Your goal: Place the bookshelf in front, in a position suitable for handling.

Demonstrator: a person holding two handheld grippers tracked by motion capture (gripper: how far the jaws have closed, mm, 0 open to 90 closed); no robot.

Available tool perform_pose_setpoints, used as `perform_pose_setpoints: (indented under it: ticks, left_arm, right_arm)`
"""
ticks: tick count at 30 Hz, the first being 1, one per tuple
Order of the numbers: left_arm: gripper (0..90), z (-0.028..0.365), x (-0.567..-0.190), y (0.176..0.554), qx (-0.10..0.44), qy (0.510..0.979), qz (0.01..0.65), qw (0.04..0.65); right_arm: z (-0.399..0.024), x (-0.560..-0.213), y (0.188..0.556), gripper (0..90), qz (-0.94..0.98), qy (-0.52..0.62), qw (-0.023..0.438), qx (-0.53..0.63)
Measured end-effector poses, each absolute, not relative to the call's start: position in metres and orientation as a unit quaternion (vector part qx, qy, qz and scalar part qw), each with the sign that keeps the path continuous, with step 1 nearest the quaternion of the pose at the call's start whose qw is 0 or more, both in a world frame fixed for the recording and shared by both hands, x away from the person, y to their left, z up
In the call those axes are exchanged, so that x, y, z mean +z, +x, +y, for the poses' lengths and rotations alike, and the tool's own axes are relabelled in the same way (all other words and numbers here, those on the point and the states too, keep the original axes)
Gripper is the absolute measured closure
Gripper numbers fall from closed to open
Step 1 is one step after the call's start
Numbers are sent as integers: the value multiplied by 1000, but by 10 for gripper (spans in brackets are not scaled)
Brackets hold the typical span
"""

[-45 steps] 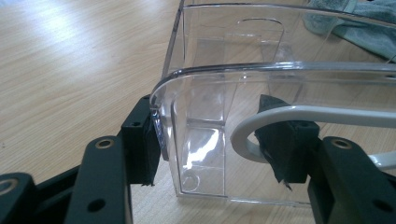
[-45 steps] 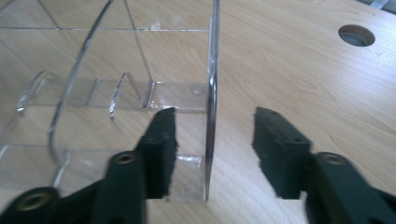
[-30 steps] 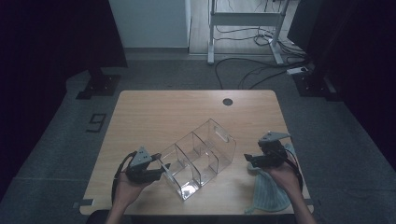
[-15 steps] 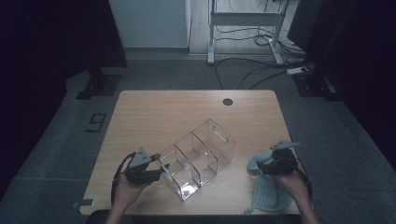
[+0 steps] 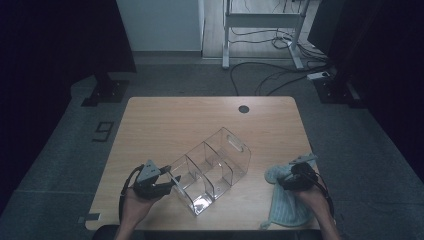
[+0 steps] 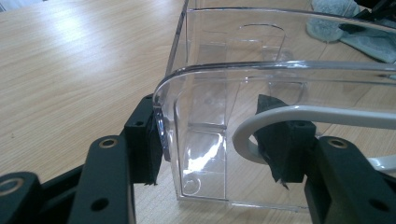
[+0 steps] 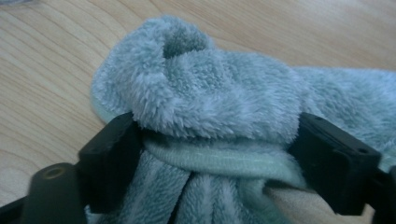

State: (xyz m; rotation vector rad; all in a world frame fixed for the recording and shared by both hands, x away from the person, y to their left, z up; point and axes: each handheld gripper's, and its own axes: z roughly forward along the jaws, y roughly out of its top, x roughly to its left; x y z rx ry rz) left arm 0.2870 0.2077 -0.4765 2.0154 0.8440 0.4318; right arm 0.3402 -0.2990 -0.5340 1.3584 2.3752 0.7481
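Right gripper [image 5: 295, 176], jaws closing around bunched cloth [image 7: 210, 112] at lower right, well apart from organizer [image 5: 210, 170] steadied by left gripper [image 5: 167, 182] at lower left.

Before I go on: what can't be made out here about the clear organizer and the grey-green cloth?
- Clear plastic divided organizer: in the left gripper view, its far end is cut off by the right edge.
- Fluffy grey-green cloth: in the right gripper view, its bunched folds hide the table underneath.
- Right gripper: in the high view, too small to judge its jaws.
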Motion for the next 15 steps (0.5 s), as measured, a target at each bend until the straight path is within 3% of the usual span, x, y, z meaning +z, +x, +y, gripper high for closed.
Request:
perform_pose_setpoints:
  ticks: [3, 7, 9, 15]
  left_arm:
    - [450, 207, -476, 286, 175, 812, 342, 440]
    - [450, 207, -476, 286, 175, 812, 343, 439]
    - [450, 206, -476, 285, 175, 812, 343, 439]
    - [451, 206, -476, 284, 175, 811, 343, 440]
  right_arm:
    - [-300, -533, 340, 292, 824, 482, 141, 261]
    - [-299, -529, 338, 507, 830, 476, 128, 259]
    - [-298, -528, 336, 574, 832, 474, 126, 260]
    - [-295, -524, 330, 594, 832, 470, 141, 257]
